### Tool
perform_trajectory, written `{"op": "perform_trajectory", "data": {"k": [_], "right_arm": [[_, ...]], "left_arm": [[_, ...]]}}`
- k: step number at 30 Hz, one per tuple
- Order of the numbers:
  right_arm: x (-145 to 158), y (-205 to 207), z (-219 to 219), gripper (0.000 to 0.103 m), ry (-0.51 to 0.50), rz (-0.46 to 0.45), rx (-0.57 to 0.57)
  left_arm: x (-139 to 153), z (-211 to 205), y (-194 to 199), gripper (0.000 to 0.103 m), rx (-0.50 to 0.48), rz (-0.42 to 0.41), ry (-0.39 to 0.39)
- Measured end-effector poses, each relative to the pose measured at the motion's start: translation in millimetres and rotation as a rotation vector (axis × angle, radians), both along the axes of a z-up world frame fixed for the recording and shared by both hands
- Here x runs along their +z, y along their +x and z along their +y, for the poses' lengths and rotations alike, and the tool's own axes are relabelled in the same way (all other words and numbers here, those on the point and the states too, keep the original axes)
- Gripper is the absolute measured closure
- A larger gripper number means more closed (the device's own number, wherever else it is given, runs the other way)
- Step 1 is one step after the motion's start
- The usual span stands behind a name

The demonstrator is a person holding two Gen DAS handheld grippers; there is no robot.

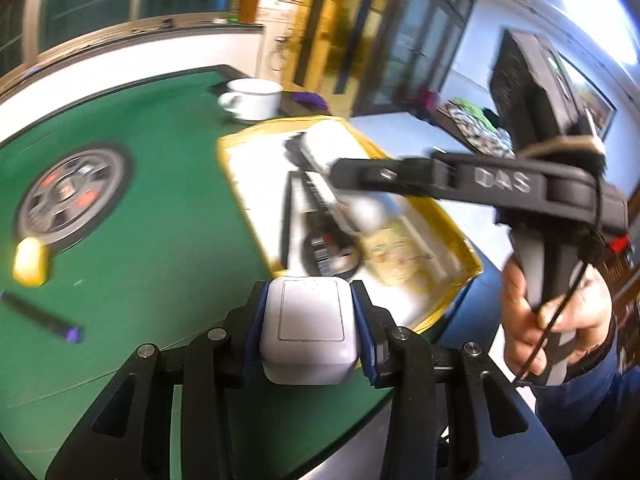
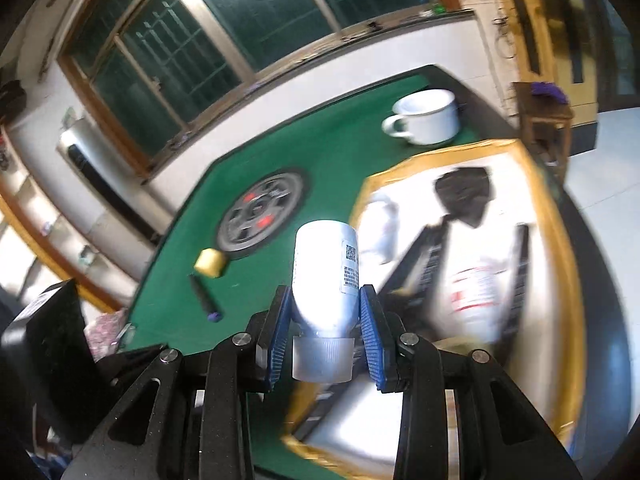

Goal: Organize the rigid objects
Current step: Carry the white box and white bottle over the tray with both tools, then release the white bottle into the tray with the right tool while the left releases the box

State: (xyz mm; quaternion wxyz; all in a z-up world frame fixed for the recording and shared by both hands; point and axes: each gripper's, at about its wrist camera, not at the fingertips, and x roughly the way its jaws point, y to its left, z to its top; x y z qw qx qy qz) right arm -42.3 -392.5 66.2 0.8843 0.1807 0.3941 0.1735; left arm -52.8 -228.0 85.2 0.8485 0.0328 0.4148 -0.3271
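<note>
My left gripper is shut on a white square charger block, held above the green table near the box's near corner. My right gripper is shut on a white bottle with a translucent cap, held over the left edge of the yellow-rimmed box. In the left wrist view the right gripper reaches over the box with the bottle blurred under it. The box holds black and white items, too blurred to name.
On the green table lie a yellow block, a black stick with a purple tip, a round wheel-pattern disc and a white mug. The table edge runs along the right.
</note>
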Motion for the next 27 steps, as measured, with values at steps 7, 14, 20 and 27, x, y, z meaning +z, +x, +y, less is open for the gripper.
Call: {"op": "perform_trajectory", "data": {"k": [7, 14, 20, 27], "right_arm": [[-2, 32, -32, 0.072, -0.107, 0.066, -0.042], [-16, 70, -39, 0.072, -0.16, 0.16, -0.013], [-30, 85, -38, 0.072, -0.173, 0.221, -0.009], [-32, 93, -33, 0.072, -0.214, 0.223, -0.019]], "left_arm": [[-8, -53, 0, 0.065, -0.083, 0.016, 0.022], [-26, -68, 3, 0.065, -0.096, 0.03, 0.054], [-33, -70, 5, 0.065, -0.09, 0.023, 0.068], [-35, -69, 3, 0.065, -0.073, 0.008, 0.059]]}}
